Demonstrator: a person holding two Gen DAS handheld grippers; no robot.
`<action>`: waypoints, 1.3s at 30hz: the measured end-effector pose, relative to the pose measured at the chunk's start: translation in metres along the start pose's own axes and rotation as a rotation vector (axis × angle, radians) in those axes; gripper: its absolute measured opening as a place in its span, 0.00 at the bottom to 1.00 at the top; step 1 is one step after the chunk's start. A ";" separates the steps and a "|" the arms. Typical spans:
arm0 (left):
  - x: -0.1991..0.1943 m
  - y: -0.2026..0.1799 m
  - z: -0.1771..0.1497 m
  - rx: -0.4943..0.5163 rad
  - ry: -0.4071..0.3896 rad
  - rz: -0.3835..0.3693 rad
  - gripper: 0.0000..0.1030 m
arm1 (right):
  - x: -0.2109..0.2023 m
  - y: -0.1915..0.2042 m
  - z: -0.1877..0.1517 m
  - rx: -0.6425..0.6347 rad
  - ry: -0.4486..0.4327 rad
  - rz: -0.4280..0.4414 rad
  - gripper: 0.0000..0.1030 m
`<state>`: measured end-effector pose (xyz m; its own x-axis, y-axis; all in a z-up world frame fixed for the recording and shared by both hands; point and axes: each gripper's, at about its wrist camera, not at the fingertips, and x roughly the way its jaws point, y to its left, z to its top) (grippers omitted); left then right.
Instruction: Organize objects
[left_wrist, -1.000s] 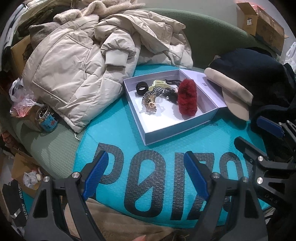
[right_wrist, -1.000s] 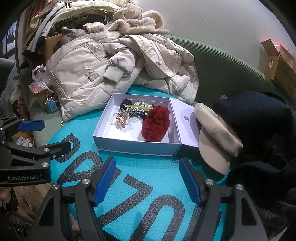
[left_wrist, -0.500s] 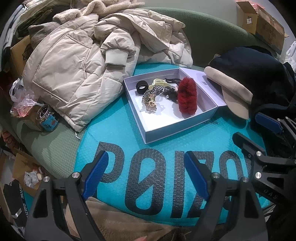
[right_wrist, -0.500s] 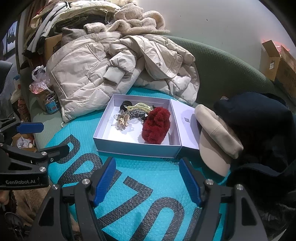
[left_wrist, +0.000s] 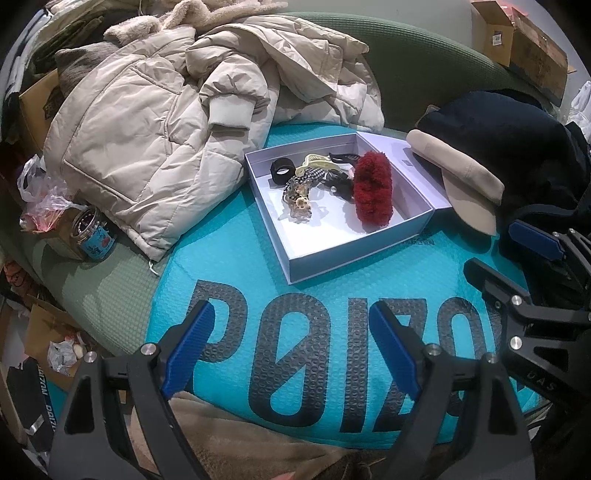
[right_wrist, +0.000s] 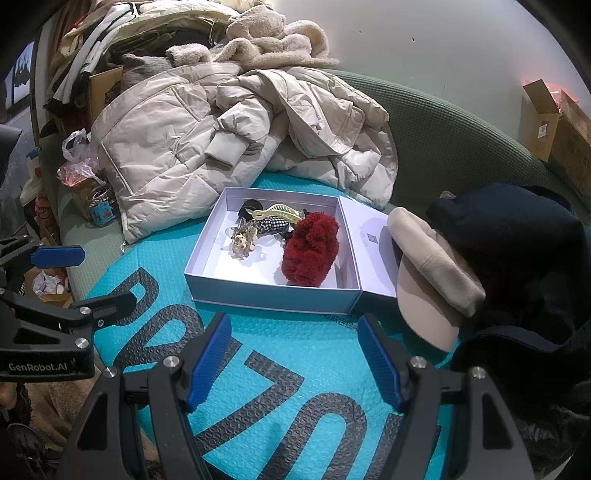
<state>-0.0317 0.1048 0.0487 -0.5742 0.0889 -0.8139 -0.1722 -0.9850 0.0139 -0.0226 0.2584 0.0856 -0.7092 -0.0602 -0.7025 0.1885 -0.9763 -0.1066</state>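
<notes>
An open pale lilac box (left_wrist: 317, 264) (right_wrist: 273, 300) lies on a turquoise bubble mailer (left_wrist: 295, 295) (right_wrist: 295, 350). Inside are a fluffy red scrunchie (left_wrist: 372, 194) (right_wrist: 310, 254), a black hair tie (left_wrist: 282, 170), a cream claw clip (right_wrist: 279, 212), a checked bow (right_wrist: 273, 224) and a clear clip with a beige charm (left_wrist: 301, 205) (right_wrist: 243, 240). My left gripper (left_wrist: 291, 347) is open and empty, hovering near the mailer's front edge. My right gripper (right_wrist: 295, 358) is open and empty, just in front of the box. Each gripper shows at the edge of the other's view.
A beige puffer jacket (left_wrist: 155, 129) (right_wrist: 221, 133) lies behind the box. A beige cap (left_wrist: 461, 181) (right_wrist: 432, 273) and dark clothing (right_wrist: 517, 240) lie to the right. A small jar (left_wrist: 92, 236) stands at the left on the green sofa (right_wrist: 443, 140).
Both grippers have drawn back slightly from the box. Nothing in the box has moved.
</notes>
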 end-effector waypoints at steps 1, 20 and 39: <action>0.000 0.000 0.000 0.000 0.001 -0.001 0.82 | 0.000 -0.001 0.000 0.000 0.001 0.000 0.69; -0.002 0.001 -0.001 0.000 0.002 -0.001 0.82 | 0.001 -0.003 -0.001 0.000 0.003 0.001 0.69; -0.006 -0.007 -0.003 0.005 0.004 -0.005 0.82 | 0.006 -0.007 -0.004 0.010 0.015 -0.002 0.69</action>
<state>-0.0246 0.1103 0.0512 -0.5702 0.0935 -0.8162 -0.1791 -0.9837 0.0125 -0.0248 0.2654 0.0793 -0.6995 -0.0552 -0.7125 0.1803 -0.9784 -0.1012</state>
